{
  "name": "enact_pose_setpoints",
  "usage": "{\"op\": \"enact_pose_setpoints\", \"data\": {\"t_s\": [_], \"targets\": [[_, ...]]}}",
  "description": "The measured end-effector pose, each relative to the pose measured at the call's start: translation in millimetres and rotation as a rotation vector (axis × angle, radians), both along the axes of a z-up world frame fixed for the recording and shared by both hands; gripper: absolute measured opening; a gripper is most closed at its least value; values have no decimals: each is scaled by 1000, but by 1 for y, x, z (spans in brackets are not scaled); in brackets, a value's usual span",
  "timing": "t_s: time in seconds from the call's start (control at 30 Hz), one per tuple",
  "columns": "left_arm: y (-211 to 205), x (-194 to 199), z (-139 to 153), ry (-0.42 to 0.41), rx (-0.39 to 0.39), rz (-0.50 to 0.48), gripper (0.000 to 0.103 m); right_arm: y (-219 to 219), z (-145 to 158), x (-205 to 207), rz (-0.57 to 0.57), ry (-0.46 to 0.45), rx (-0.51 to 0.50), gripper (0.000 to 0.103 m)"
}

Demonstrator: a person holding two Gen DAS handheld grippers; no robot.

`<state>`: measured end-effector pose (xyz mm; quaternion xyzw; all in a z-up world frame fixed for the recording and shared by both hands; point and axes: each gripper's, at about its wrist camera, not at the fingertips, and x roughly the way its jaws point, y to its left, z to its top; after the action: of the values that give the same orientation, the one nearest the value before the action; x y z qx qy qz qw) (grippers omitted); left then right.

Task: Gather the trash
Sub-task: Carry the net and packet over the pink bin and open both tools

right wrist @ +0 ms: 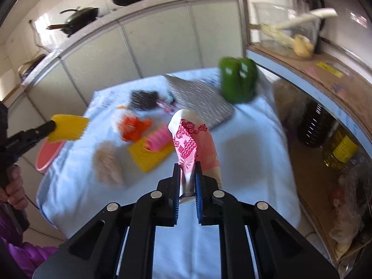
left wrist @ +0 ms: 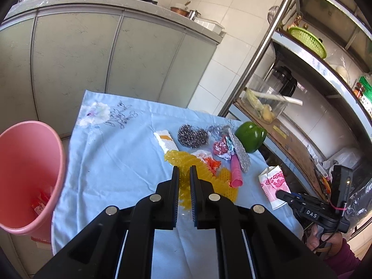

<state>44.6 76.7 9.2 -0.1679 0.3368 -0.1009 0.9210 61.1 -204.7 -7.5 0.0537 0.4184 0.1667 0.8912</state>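
- Left wrist view: the left claw (left wrist: 184, 171) is seen pinching a yellow mesh (left wrist: 186, 162), a translucent, ridged, net-like piece, above the worktop (left wrist: 111, 162), which is covered by a pale blue cloth.
- A pink bin (left wrist: 30, 176) is seen at the worktop's left edge, with red scraps at its bottom.
- Beyond the mesh a steel scourer (left wrist: 191, 136), a white wrapper (left wrist: 165, 140), an orange scrap (left wrist: 212, 162), a pink tube (left wrist: 236, 172) and a green pepper (left wrist: 250, 136) are laid on the cloth.
- At the right, a pink-and-white carton (left wrist: 275, 186) is held by the right claw (left wrist: 280, 194) just past the worktop's edge.
- Right wrist view: the right claw (right wrist: 187, 168) is pressed onto the carton (right wrist: 188, 144), a crumpled pack printed with red fans and flowers; it is held above the cloth. No earlier picture is given for comparison.
- The yellow mesh (right wrist: 68, 127) is seen at the left in the left claw (right wrist: 52, 124), above the bin (right wrist: 50, 154).
- The picture is blurred; the pepper (right wrist: 237, 80) and a grey mat (right wrist: 200, 100) are made out at the far side.
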Motion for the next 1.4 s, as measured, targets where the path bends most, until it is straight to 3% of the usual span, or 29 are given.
{"op": "enact_pose_setpoints", "data": {"t_s": [0.3,0.7,1.07,1.4], "targets": [[43,-23,18,-58,-7,109,8,79,35,14,212,-75,24,12],[119,-66,32,-91,17,324,8,191,57,31,450,-96,80,12],[166,-93,12,-31,64,477,8,299,46,40,663,-25,116,12],[192,-101,-24,71,67,564,8,376,16,38,755,49,92,12]]}}
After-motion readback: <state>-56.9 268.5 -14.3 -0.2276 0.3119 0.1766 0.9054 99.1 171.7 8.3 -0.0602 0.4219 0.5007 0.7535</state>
